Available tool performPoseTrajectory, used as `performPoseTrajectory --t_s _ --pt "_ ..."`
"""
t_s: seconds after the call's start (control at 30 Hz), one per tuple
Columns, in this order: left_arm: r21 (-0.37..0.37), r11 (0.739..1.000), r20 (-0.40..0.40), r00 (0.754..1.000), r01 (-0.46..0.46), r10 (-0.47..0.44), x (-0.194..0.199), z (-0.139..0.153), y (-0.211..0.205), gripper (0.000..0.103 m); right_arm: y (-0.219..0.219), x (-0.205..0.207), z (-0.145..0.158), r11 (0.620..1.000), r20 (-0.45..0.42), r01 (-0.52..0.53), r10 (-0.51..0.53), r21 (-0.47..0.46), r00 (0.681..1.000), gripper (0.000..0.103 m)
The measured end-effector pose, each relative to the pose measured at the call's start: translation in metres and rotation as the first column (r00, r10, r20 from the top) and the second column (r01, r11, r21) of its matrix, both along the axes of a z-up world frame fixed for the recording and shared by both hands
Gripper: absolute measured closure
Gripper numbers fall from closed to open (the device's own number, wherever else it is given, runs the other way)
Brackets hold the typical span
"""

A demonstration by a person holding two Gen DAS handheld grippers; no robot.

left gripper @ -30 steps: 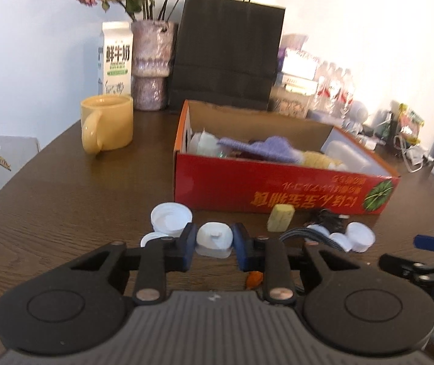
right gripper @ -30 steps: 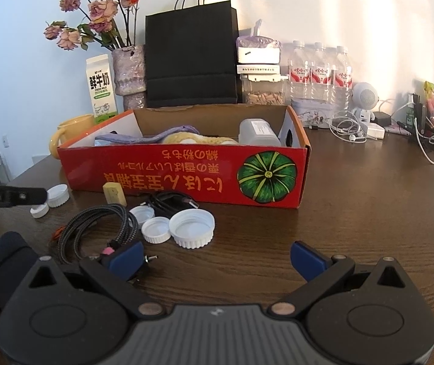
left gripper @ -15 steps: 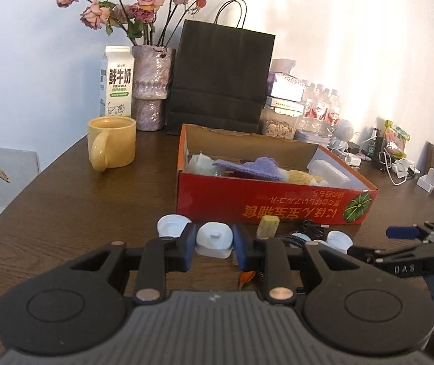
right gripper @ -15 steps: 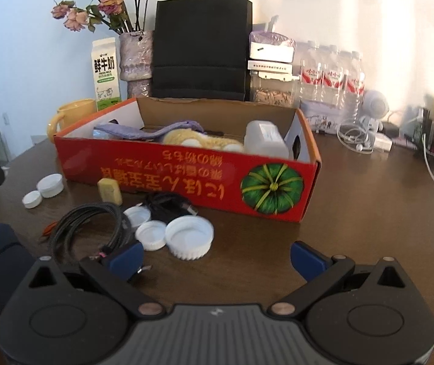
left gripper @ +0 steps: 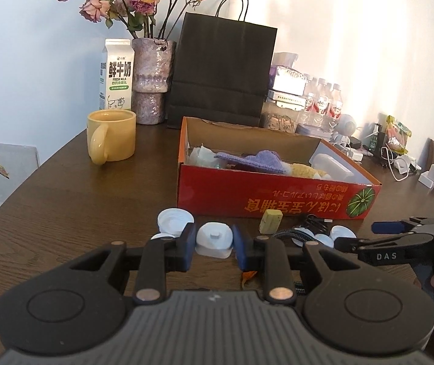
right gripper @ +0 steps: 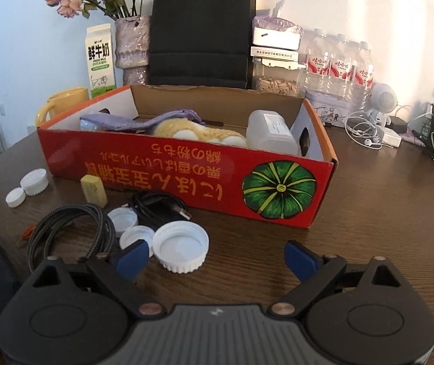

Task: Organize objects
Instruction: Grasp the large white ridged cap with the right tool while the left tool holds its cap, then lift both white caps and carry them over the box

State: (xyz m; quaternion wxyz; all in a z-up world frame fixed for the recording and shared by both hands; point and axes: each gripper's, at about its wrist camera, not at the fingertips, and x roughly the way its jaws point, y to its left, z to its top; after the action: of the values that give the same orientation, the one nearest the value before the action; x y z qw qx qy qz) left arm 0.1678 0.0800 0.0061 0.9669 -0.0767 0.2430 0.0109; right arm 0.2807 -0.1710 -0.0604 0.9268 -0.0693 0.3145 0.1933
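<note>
— Left gripper (left gripper: 213, 245)?
— Clamped on a white flip-top cap (left gripper: 213, 240), blue pads pressed to either side of it, held above the dark wooden table (left gripper: 64, 200).

— Right gripper (right gripper: 217, 257)?
— Jaws spread wide, gripping nothing. Poised low over the table just in front of the red cardboard box (right gripper: 186, 176). Large white ribbed lid (right gripper: 181, 250) lying open side up beside the left fingertip, inside the gap.

— Loose items on the table?
— Two smaller white caps (right gripper: 136, 236) touching the large lid on its left. Coiled braided cable (right gripper: 74, 228) farther left, black USB cable (right gripper: 159, 205) behind the caps, near the box wall. Yellowish block (right gripper: 93, 190) standing just in front of the box. Two more white lids (right gripper: 35, 181) well apart from the rest, at far left in the right wrist view.

— Inside the box?
— Purple cloth (right gripper: 144, 120), yellow fluffy thing (right gripper: 192, 132), translucent plastic container (right gripper: 270, 132) lying at the right end.

— Behind the box?
— Yellow mug (left gripper: 112, 135), milk carton (left gripper: 117, 74), vase of dried roses (left gripper: 151, 79), black paper bag (left gripper: 223, 70), water bottles (right gripper: 338, 64).
</note>
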Motion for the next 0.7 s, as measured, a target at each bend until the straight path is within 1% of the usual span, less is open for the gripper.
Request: performPoseTrajectory --t_s 0.03,0.17,0.23,0.4,0.47,0.7 --pt "0.001 1.0 -0.001 1.0 0.001 -0.001 0.001 0.0 -0.001 0.076 0.0 0.001 0.0 1.0 -0.003 -0.001 0.001 0.008 1.0 0.015" --pt "0.003 1.0 -0.005 1.0 0.007 -0.007 0.002 -0.001 -0.004 0.076 0.004 0.003 -0.002 1.0 0.001 -0.006 0.006 0.014 1.0 0.027" --pt "0.004 1.0 -0.008 1.0 0.009 -0.009 0.003 -0.002 -0.006 0.076 0.004 0.004 -0.002 1.0 0.0 -0.012 0.012 0.028 1.0 0.04" --pt "0.005 1.0 -0.012 1.0 0.016 -0.015 0.006 -0.003 -0.008 0.076 0.002 0.003 -0.002 0.997 -0.006 -0.039 0.04 0.066 0.999 0.062" --pt "0.004 1.0 -0.013 1.0 0.019 -0.018 0.006 -0.003 -0.01 0.076 0.002 0.0 0.0 0.994 0.004 -0.065 0.065 0.088 0.998 0.064" --pt "-0.002 1.0 -0.015 0.999 0.031 -0.031 0.008 -0.005 -0.016 0.076 0.003 -0.009 0.004 0.996 0.059 -0.061 0.057 0.066 0.997 0.064"
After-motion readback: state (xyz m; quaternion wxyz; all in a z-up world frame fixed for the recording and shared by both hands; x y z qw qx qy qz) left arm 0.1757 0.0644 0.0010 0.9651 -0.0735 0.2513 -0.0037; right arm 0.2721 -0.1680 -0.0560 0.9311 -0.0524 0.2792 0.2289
